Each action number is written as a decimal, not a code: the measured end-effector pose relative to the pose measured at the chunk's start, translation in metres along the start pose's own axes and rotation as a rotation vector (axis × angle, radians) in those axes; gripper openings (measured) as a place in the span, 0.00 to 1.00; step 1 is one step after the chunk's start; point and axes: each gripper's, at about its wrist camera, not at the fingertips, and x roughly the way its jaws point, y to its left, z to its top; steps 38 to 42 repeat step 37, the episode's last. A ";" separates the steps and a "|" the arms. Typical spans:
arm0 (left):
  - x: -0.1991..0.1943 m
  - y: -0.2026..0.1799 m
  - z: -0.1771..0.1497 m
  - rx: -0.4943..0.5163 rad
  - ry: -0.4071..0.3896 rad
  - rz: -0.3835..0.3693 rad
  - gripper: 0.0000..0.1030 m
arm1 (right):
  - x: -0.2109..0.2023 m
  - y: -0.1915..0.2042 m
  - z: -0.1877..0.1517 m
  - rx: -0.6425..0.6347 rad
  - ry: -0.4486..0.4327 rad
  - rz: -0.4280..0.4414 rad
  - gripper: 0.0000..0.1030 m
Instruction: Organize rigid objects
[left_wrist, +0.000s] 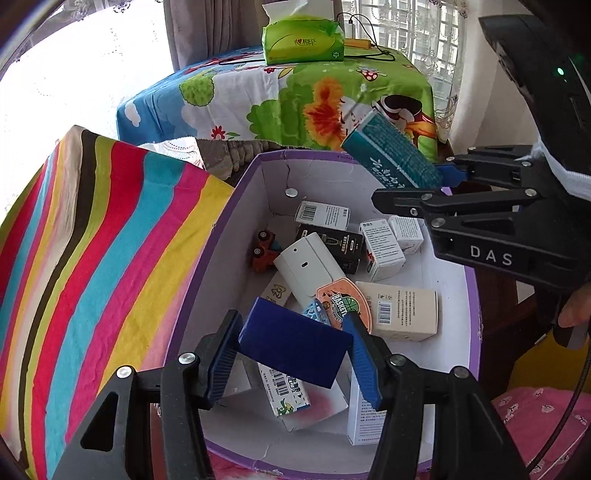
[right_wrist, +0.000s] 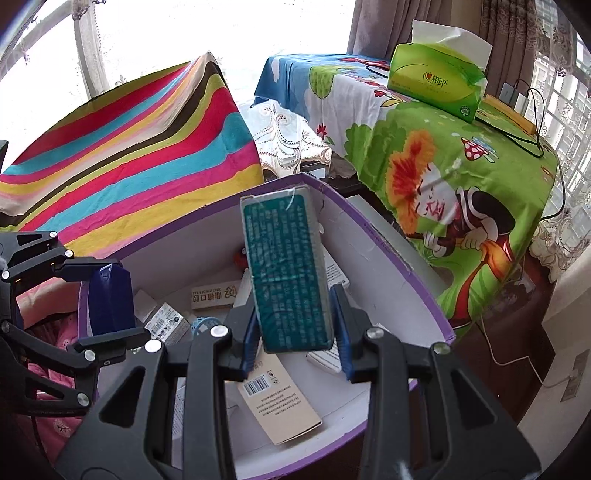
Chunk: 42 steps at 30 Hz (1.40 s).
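Left wrist view: we clamp a dark blue rectangular block (left_wrist: 295, 343) in our left gripper (left_wrist: 291, 354), a teal printed carton (right_wrist: 288, 273) in our right gripper (right_wrist: 295, 339), both above the purple-rimmed white cardboard box (left_wrist: 258, 192); lower before releasing, avoiding collision.

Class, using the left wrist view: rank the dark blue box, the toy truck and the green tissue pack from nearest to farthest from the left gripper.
1. Dark blue box: clamped in the left gripper.
2. Toy truck: deeper inside the purple-rimmed box.
3. Green tissue pack: on the far table.

A home: curtains (right_wrist: 373, 26), tissue pack (right_wrist: 436, 85) (cartoon tablecloth (right_wrist: 480, 177)).
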 end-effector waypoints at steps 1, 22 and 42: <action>-0.001 -0.001 0.002 0.003 -0.001 0.005 0.55 | 0.000 -0.001 0.000 0.004 0.002 0.000 0.38; -0.070 0.033 0.006 -0.185 -0.239 0.088 0.88 | -0.017 0.029 0.002 -0.142 0.036 -0.008 0.82; -0.038 0.050 -0.001 -0.308 -0.093 0.187 0.99 | -0.009 0.030 -0.009 -0.122 0.070 -0.007 0.82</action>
